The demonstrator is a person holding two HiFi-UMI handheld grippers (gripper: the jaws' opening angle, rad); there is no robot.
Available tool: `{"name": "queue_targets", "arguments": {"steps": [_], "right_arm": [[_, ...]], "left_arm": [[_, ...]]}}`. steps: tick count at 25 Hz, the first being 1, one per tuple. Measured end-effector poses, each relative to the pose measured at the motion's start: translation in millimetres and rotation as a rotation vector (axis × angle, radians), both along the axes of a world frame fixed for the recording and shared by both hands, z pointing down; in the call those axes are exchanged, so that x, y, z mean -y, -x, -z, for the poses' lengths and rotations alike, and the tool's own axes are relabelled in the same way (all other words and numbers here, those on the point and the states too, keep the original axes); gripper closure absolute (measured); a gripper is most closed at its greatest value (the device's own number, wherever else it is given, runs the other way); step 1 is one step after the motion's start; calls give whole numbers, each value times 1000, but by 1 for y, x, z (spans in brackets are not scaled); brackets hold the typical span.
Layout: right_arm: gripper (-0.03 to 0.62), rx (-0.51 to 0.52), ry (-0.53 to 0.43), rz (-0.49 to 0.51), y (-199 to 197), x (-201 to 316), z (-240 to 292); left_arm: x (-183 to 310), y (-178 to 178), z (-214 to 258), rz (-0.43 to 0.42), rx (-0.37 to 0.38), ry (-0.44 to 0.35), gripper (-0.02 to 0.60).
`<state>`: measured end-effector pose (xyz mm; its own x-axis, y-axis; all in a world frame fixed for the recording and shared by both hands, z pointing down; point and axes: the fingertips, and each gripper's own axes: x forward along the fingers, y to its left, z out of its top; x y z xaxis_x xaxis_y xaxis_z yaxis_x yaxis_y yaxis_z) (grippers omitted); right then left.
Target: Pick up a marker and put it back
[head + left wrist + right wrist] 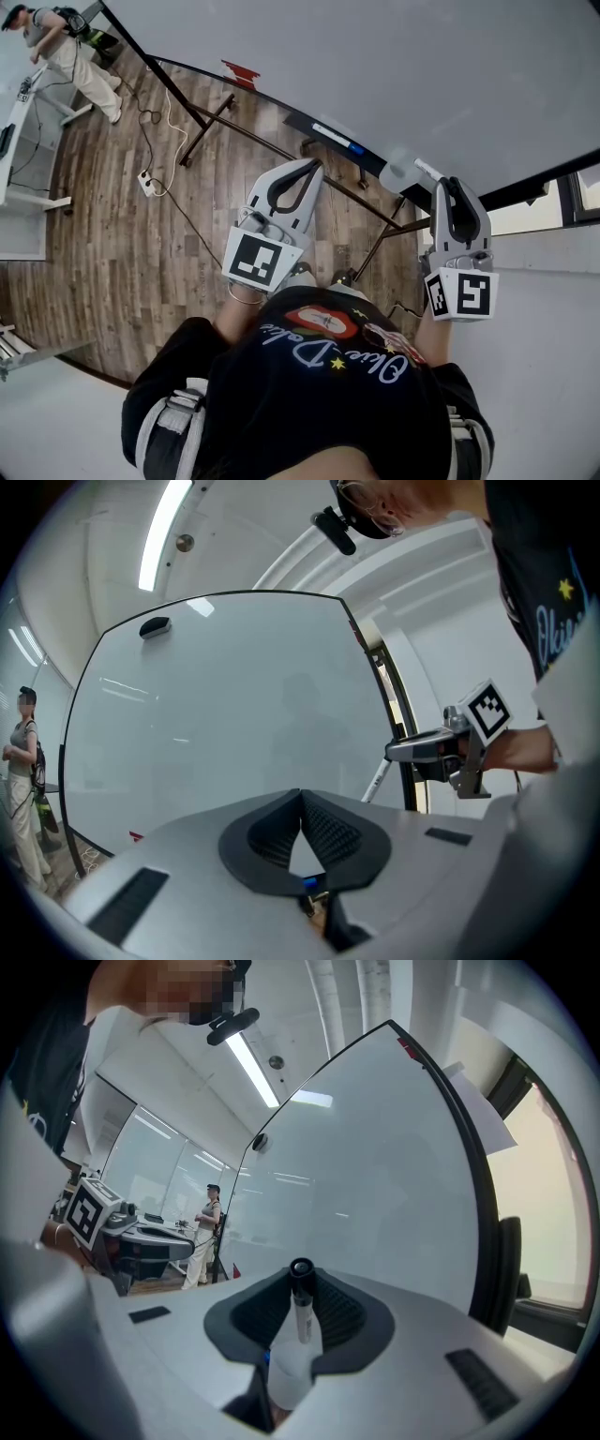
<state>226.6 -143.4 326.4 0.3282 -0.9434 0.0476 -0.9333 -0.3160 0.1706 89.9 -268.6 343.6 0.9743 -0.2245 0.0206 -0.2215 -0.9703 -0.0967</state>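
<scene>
Left claw [300, 796] apparently shut; right claw [301, 1272] grips marker [302, 1321].

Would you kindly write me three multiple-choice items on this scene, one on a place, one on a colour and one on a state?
1. Where is the marker?
A. on the floor
B. in the jaws of the right gripper
C. on a desk

2. What colour is the marker's outer end?
A. red
B. green
C. black

3. How do the jaws of the left gripper stand?
A. shut, with nothing between them
B. wide open
C. shut on an eraser

Answers:
1 B: the right gripper view shows the marker clamped between the pads.
2 C: the end at the jaw tips is black.
3 A: the left gripper view shows the tips meeting, with nothing between them.
</scene>
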Motion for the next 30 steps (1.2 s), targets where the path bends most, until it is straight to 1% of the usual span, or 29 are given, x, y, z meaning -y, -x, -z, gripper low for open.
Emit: {"name": "queue_targets", "arguments": {"steps": [4,20,30], "right_arm": [[523,5,-3,0,-3,0,-2],[523,73,31,18,-14,7,-40],[523,101,60,31,-20,17,-57]], "left_arm": [[1,1,3,10,-1,-9,577],[0,4,-4,54,46,-25,577],[1,6,-1,82,54,-44,577]]}}
